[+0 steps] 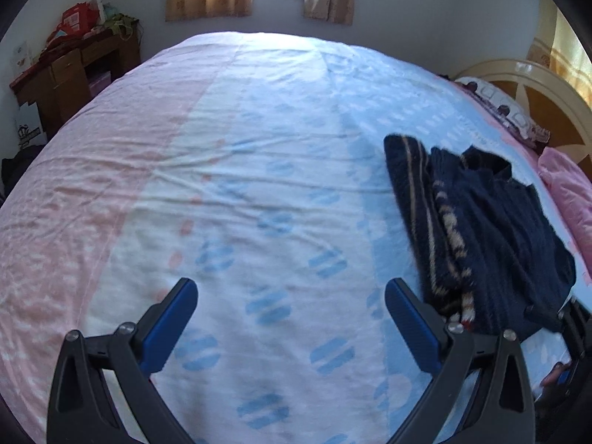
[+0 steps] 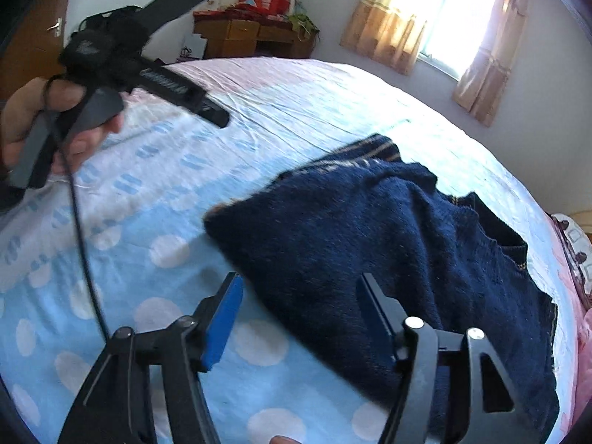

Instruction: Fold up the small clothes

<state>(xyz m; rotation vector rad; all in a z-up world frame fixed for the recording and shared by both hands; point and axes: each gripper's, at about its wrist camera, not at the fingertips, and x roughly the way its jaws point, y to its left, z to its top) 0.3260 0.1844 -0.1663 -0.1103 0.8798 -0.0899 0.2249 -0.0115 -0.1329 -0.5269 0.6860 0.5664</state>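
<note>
Right now my spread, empty right gripper (image 2: 298,318) sits nearest the sweater (image 2: 388,259), which seemingly lies off the open left gripper's (image 1: 292,314) right.

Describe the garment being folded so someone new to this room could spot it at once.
Start at the big bed with its pink, white and blue sheet. On the blue side towards the headboard lies a navy knitted sweater, partly folded. It is the only dark thing on the pale sheet, with thin tan stripes along its edge.
</note>
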